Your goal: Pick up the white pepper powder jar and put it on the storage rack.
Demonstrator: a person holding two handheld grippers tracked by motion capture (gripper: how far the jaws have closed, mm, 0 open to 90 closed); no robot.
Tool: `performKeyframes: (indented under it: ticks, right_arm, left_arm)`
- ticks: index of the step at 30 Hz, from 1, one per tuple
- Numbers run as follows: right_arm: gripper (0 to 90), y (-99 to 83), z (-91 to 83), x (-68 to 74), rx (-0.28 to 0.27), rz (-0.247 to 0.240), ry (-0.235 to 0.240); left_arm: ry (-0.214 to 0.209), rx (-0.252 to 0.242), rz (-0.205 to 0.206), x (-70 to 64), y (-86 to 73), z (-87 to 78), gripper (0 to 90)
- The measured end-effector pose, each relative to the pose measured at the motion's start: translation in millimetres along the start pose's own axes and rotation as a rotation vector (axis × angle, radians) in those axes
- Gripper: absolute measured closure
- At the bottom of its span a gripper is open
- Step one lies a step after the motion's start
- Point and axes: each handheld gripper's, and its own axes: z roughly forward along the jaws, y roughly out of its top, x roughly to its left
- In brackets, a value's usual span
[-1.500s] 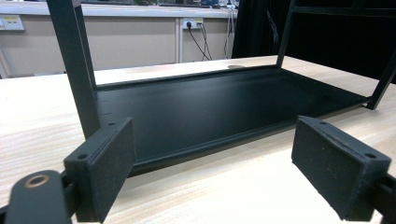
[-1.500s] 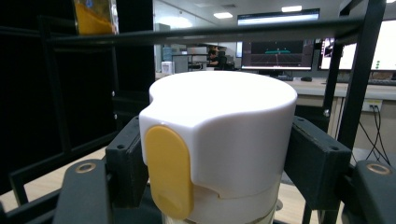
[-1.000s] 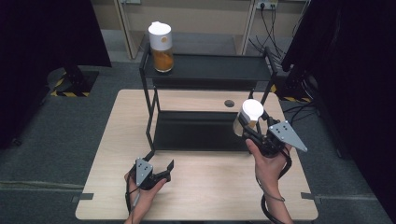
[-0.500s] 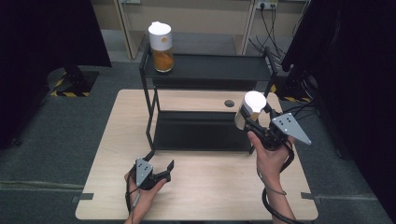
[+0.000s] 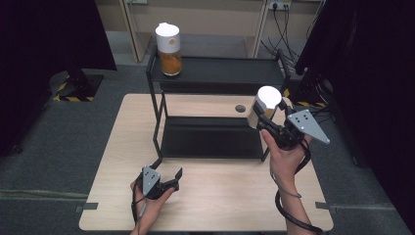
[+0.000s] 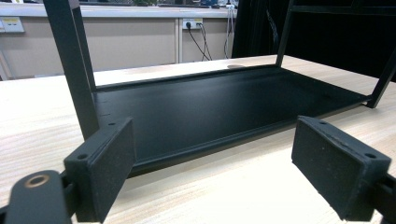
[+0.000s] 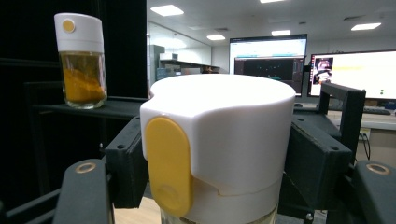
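Observation:
A glass jar with a white cap (image 5: 265, 104) is held up off the table at the right end of the black shelf rack (image 5: 220, 76), with my right gripper (image 5: 264, 123) shut on it. In the right gripper view the jar's white cap with a yellow tab (image 7: 219, 144) sits between the jaws. A second jar with orange powder (image 5: 169, 45) stands on the rack's top shelf at the left, also seen as the jar of orange powder (image 7: 81, 60). My left gripper (image 5: 172, 177) rests open near the table's front edge, facing the rack's bottom shelf (image 6: 224, 102).
The wooden table (image 5: 132, 127) carries the two-level rack, and a round cable hole (image 5: 240, 108) lies behind it. Monitors (image 7: 355, 74) glow in the background. Dark curtains flank both sides.
My right gripper has lifted the white-capped jar higher and slightly to the right, toward the rack's top shelf level. The left gripper has stayed put.

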Motion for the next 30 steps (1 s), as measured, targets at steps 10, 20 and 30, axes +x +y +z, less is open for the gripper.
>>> performKeyframes:
  ticks: [10, 20, 30]
  right_arm:
    - [30.9, 12.3, 7.5, -1.2, -0.017, -0.002, -0.011]
    - [30.9, 25.3, 14.4, -3.3, -0.031, -0.004, -0.022]
    - [30.9, 37.3, 21.8, -4.5, -0.043, -0.004, -0.033]
  left_arm:
    - [0.000, -0.001, 0.002, -0.3, -0.3, -0.3, 13.5]
    - [-0.001, -0.002, 0.005, -0.5, -0.4, -0.2, 13.4]
    - [-0.001, -0.003, 0.005, -0.6, -0.5, -0.2, 13.4]
